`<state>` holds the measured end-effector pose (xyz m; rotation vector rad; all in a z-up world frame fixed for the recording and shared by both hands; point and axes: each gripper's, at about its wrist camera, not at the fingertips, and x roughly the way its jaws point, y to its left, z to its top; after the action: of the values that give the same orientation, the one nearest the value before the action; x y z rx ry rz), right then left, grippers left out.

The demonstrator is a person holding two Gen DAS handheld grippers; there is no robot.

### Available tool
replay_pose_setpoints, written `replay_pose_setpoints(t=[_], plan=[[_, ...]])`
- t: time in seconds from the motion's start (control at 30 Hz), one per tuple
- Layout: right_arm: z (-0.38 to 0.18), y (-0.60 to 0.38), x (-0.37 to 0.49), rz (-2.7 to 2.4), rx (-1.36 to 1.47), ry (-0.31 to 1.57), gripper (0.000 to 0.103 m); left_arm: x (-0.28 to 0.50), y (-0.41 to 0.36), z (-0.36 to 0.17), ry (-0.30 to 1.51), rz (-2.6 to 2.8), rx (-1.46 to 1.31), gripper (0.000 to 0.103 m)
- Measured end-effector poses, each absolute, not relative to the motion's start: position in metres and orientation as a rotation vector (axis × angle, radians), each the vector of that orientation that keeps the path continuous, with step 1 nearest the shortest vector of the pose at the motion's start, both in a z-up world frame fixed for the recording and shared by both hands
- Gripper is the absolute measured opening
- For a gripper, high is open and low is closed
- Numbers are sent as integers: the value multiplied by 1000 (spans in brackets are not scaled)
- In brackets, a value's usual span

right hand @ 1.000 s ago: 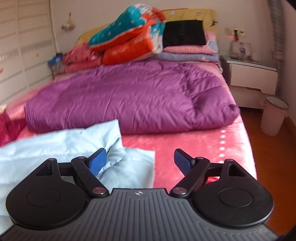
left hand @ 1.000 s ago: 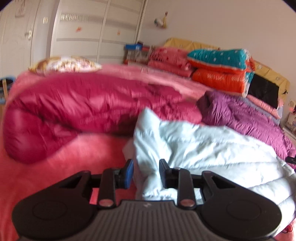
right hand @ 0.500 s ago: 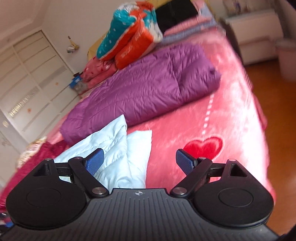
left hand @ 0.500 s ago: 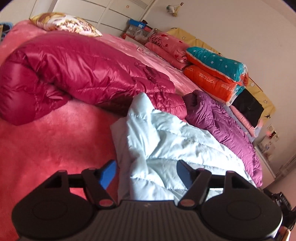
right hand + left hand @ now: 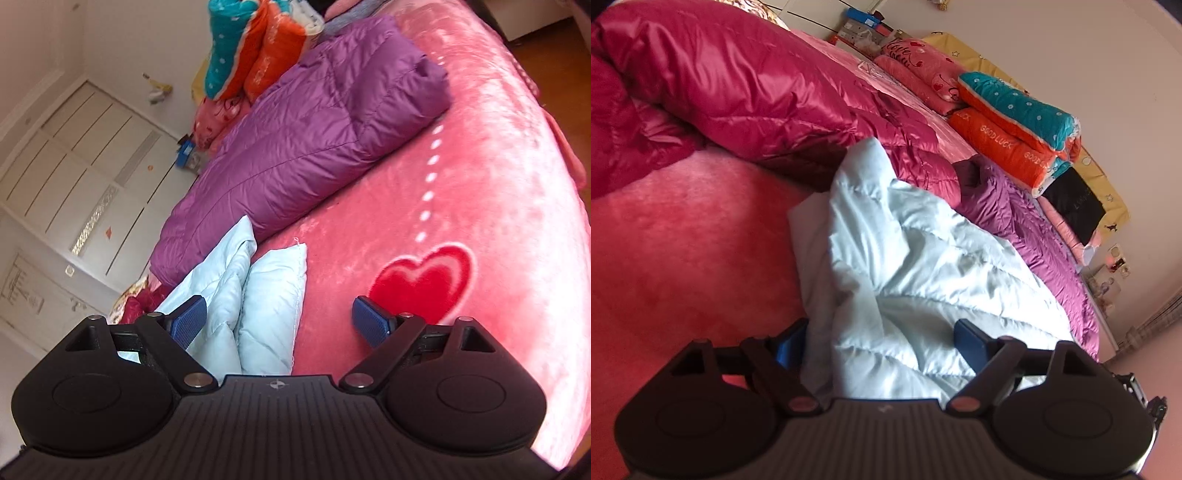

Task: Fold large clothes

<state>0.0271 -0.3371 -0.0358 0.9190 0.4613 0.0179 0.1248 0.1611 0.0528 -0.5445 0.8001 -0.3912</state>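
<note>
A pale blue quilted coat (image 5: 908, 266) lies crumpled on the pink bed. My left gripper (image 5: 881, 341) hovers low over its near end with its jaws opening. Coat fabric bulges between the blue pads (image 5: 967, 345), and they do not press on it. In the right wrist view the other end of the pale blue coat (image 5: 258, 291) lies folded. My right gripper (image 5: 279, 323) stands open over that end, its left pad (image 5: 188, 319) above the coat and its right pad over bare blanket.
A crimson down coat (image 5: 746, 92) lies beyond the blue one, and a purple down coat (image 5: 314, 136) beside it. Folded orange and teal quilts (image 5: 1015, 122) and pink pillows are stacked at the headboard. The pink blanket (image 5: 461, 192) carries a red heart; wardrobe doors stand far left.
My left gripper's jaws have widened from a narrow gap around the coat's edge to a wide one. Both views have rolled, and both grippers have sunk closer to the coat.
</note>
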Motion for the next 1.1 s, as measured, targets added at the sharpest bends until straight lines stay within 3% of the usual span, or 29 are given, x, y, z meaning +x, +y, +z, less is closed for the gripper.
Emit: replay_pose_setpoints(t=[0.57,1.1], plan=[[-33,-297,116,263,763,608,103,156,155,45,839,-516,-563,101],[-32,-279,112,459,813,628,103,185,141,40,949,-588,-508,102]])
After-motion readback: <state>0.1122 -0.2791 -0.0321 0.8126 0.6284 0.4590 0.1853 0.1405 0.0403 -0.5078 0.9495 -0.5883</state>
